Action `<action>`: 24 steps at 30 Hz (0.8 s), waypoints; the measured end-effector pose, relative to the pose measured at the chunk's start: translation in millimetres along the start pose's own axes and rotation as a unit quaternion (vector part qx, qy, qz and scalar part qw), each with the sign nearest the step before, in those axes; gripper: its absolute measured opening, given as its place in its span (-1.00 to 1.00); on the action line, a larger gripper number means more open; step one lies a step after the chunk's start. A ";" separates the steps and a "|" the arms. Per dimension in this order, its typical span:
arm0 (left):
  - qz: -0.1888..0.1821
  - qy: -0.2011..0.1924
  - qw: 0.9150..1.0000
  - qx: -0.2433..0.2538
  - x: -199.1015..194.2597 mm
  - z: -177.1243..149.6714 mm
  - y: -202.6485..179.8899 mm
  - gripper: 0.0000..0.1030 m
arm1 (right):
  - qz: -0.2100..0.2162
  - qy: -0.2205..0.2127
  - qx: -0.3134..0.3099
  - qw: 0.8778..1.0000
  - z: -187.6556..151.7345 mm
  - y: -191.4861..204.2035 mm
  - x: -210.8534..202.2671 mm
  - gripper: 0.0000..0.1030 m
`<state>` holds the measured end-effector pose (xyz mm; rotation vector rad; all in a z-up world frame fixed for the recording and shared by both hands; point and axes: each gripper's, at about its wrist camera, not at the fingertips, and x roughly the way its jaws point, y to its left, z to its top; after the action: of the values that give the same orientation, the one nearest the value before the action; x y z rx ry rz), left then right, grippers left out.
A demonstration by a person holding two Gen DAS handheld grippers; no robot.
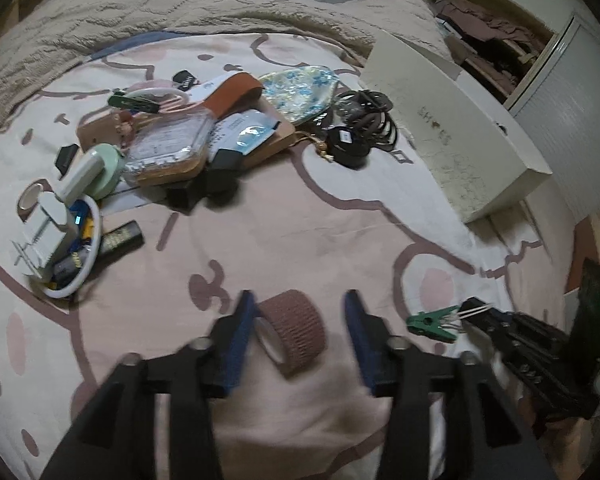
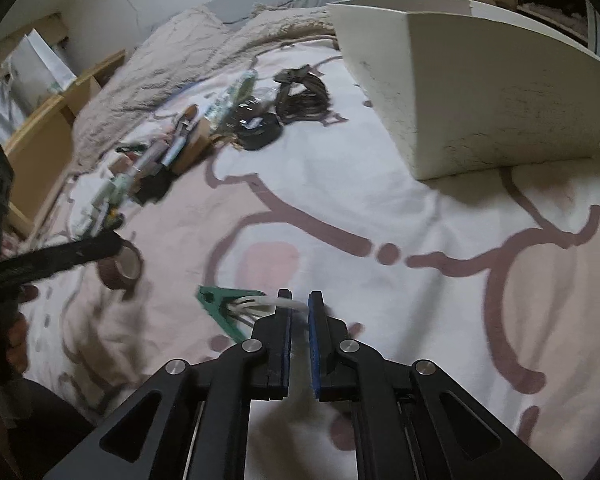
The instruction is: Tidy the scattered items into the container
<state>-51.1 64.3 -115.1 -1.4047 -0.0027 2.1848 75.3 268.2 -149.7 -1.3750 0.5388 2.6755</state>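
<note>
Nearest to the left wrist camera, the left gripper stood with its jaws apart over the pink patterned bedsheet. A roll of brown bandage wrap lay on its side between the blue pads; the roll lay close against the left pad and had a clear gap to the other, so it was not clamped.

Just to the right of it, the right gripper was clenched on the white tines of a green clip (the clip body stuck out to the left of the fingertips, close above the sheet).

Farther up the bed lay the scattered pile: a mint-green device, a foil-wrapped packet, a floral pouch and coiled black bands, with a small white bowl of odds and ends at the left.

Farthest to the right stood the cream cardboard box, well apart from both grippers.
</note>
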 end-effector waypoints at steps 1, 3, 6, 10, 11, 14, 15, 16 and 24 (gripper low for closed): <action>-0.006 0.001 1.000 -0.003 0.2 0.1 -0.8 0.24 | -0.001 0.002 -0.003 1.000 -1.7 -0.8 1.5 -0.85; -0.013 0.000 1.000 -0.004 0.3 0.1 -3.4 0.27 | -0.002 -0.001 -0.009 1.000 -5.1 -0.4 2.3 -0.83; -0.022 -0.003 1.000 -0.001 -0.4 0.2 -8.0 0.28 | -0.013 -0.009 -0.024 1.000 -9.0 3.0 2.7 -0.82; -0.075 0.007 0.997 -0.012 0.0 -0.1 -11.9 0.31 | -0.015 -0.017 -0.025 0.999 -12.9 2.8 5.3 -0.76; -0.085 0.009 0.996 -0.014 0.7 -0.4 -13.6 0.31 | -0.014 -0.021 -0.025 0.999 -14.1 2.4 5.5 -0.76; -0.080 0.009 0.997 -0.009 1.9 -1.3 -19.4 0.31 | -0.016 -0.029 -0.029 0.999 -17.1 3.4 5.2 -0.75; -0.072 0.007 0.997 -0.007 2.2 -1.3 -20.4 0.31 | -0.015 -0.032 -0.030 0.999 -18.1 3.3 5.1 -0.75; -0.065 0.006 0.998 -0.006 2.7 -1.2 -20.7 0.31 | -0.014 -0.034 -0.028 0.999 -18.7 3.0 5.0 -0.74; 0.030 -0.001 0.999 0.019 19.6 -6.9 -14.5 0.31 | -0.011 -0.048 -0.024 0.998 -22.6 2.1 4.9 -0.74</action>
<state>-45.1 83.4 -130.7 -1.3985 0.0806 2.2220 89.4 257.9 -165.1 -1.2473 0.4493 2.7367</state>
